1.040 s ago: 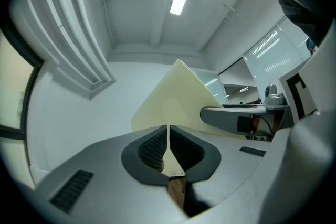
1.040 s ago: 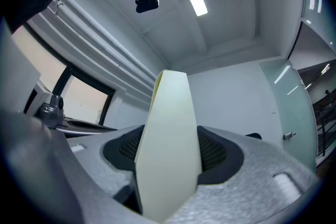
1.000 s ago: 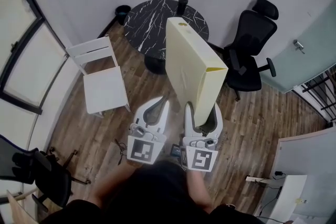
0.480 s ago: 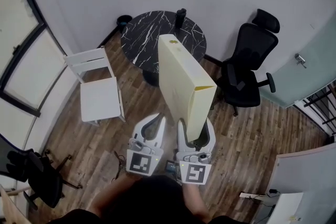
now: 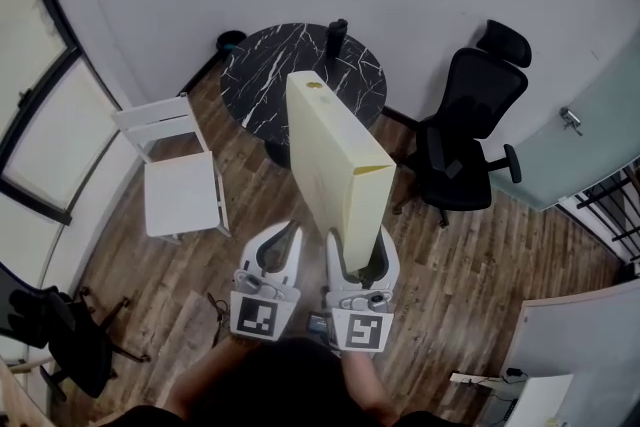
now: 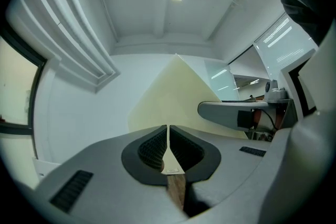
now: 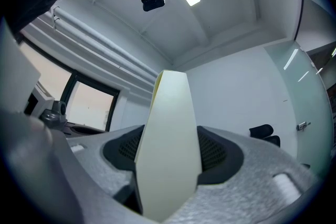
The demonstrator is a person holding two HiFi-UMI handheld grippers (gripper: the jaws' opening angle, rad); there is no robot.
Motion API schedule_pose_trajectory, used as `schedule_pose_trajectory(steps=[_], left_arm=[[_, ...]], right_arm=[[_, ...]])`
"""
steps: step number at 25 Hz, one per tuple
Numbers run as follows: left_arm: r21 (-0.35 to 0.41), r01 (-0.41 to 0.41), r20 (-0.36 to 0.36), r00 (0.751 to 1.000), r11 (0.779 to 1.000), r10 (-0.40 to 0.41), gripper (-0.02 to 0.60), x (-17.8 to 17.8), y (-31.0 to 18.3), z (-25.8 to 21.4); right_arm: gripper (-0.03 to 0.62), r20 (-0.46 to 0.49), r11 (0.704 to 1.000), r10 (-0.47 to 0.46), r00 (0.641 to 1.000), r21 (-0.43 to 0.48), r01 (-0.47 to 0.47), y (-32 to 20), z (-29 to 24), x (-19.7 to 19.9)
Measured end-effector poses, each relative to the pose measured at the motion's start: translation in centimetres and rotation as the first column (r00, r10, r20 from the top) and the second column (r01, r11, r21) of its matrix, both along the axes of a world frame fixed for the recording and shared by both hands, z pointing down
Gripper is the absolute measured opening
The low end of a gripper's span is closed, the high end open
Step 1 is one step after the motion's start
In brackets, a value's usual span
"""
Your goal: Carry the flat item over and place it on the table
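My right tool [image 5: 358, 257] clamps the lower end of a pale yellow flat rectangular box [image 5: 330, 155], held upright short of the round black marble surface [image 5: 270, 65]; my left tool [image 5: 283, 247] is closed and empty.

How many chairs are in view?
3: a white chair left of the round table, a black office chair to its right, and another black chair at bottom left, partly cropped.

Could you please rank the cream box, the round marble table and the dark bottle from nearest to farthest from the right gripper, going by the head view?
1. Cream box, held between the jaws of the right gripper.
2. Round marble table, ahead, beyond the box.
3. Dark bottle, standing on the table's far edge.
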State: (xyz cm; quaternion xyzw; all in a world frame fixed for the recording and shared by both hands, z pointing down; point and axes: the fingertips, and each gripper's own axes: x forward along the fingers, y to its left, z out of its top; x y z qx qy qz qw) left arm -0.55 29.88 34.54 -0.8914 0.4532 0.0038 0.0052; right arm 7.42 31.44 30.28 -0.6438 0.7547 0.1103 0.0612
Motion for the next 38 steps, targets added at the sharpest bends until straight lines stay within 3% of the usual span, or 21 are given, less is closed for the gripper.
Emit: schedule_pose_trajectory(steps=[10, 16, 19, 38], left_arm=[[0.004, -0.065, -0.033, 0.997, 0.998, 0.065, 0.012, 2.0, -5.1, 0.3], [0.045, -0.107, -0.028, 0.994, 0.993, 0.108, 0.012, 3.2, -9.3, -0.4], [0.053, -0.104, -0.057, 0.993, 0.993, 0.106, 0.012, 2.7, -11.8, -0.8], [0.08, -0.137, -0.058, 0.988, 0.987, 0.141, 0.012, -1.7, -27.6, -0.7]], right_arm=[[0.282, -0.02, 0.998, 0.07, 0.997, -0.002, -0.07, -4.3, 0.4, 1.8], [0.282, -0.035, 0.994, 0.11, 0.993, 0.002, -0.11, -8.4, 0.1, 3.0], [0.282, -0.048, 0.995, 0.103, 0.994, -0.003, -0.103, -10.8, -0.3, 2.1], [0.282, -0.072, 0.989, 0.142, 0.987, -0.03, -0.144, -26.9, -0.6, -2.0]])
